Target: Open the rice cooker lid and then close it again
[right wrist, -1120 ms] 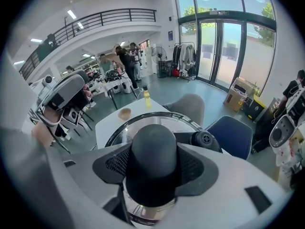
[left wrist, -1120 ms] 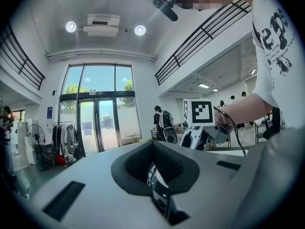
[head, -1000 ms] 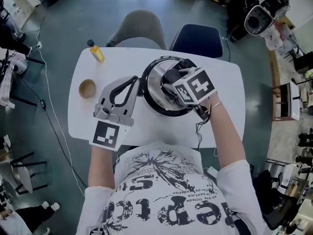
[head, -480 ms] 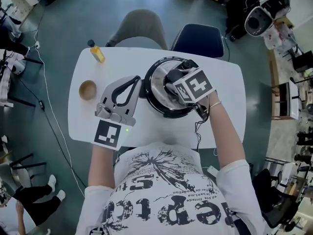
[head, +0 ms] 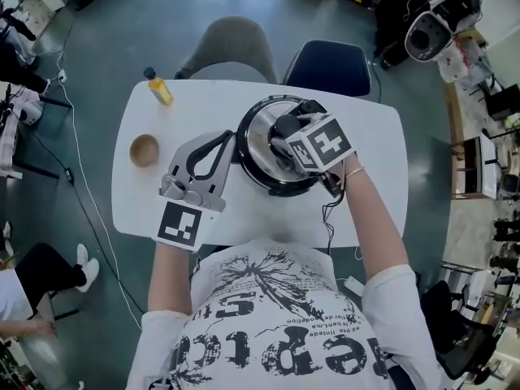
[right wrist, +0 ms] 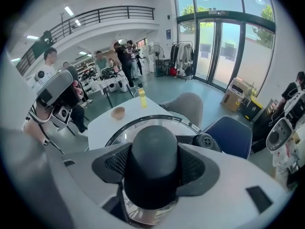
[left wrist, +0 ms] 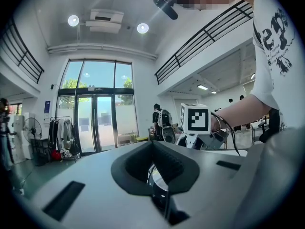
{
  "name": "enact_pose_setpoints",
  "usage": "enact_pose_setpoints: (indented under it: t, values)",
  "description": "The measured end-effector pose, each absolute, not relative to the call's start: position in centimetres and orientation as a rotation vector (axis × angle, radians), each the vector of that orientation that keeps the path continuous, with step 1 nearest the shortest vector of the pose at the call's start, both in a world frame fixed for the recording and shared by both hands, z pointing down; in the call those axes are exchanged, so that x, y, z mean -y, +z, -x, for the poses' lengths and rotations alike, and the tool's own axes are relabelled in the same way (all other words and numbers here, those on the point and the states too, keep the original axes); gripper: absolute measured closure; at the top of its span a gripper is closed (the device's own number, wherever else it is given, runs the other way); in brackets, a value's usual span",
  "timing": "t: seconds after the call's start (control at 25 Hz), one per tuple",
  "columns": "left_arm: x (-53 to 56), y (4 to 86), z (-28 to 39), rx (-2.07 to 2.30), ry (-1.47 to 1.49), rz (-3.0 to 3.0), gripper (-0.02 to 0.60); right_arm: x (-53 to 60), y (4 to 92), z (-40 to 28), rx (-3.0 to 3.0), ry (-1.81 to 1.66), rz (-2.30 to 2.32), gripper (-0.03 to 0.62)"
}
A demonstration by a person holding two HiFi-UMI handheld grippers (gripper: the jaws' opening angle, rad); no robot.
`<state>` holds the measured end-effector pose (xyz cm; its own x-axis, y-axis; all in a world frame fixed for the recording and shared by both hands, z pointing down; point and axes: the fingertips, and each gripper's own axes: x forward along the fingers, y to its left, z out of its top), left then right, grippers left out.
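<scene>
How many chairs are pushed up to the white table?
2. A grey chair and a dark blue chair stand side by side at the table's far edge, grey on the left. The person's body hides the near edge, so another may be there.

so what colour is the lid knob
The knob is black, clearest in the right gripper view.

A: Where does the head camera sit?
B: High above the white table [head: 382, 136], facing steeply down, far enough to show it whole.
A: The others?
B: On the left gripper [head: 225, 135], level, cooker [left wrist: 157, 187] close at six o'clock. On the right gripper [head: 286, 133], tilted down, right against the lid knob [right wrist: 155, 156]. All three share the cooker.
</scene>
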<state>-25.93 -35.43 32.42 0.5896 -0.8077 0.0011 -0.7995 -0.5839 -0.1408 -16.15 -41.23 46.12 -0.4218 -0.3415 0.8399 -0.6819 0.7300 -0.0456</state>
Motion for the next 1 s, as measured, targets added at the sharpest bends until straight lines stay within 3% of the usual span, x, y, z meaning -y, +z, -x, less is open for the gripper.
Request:
enact_pose_setpoints:
  t: [0.2, 0.36, 0.56, 0.68, 0.84, 1.0]
  values:
    - [34.7, 32.4, 25.0, -1.384, -0.096, 2.684, 0.568, 41.5, 45.8, 15.5, 2.111, 0.395, -0.823, 0.231]
    - [33.7, 32.7, 24.1, -1.410, -0.103, 2.673, 0.568, 40.9, 44.6, 14.9, 2.178, 0.355, -0.851, 0.243]
    - [33.0, 32.5, 22.8, -1.435, -0.149, 2.654, 0.568, 39.6, 41.3, 14.2, 2.345, 0.358, -0.835, 0.392]
    - [32.1, 32.3, 21.6, -1.439, -0.161, 2.654, 0.568, 38.6, 40.2, 12.6, 2.404, 0.339, -0.866, 0.448]
    - [31.1, 32.2, 20.1, -1.449, -0.172, 2.657, 0.568, 37.6, 37.7, 9.9, 2.488, 0.204, -0.996, 0.583]
    - [30.3, 32.1, 18.6, -1.482, -0.168, 2.672, 0.568, 35.8, 34.6, 7.8, 2.608, 0.044, -1.068, 0.583]
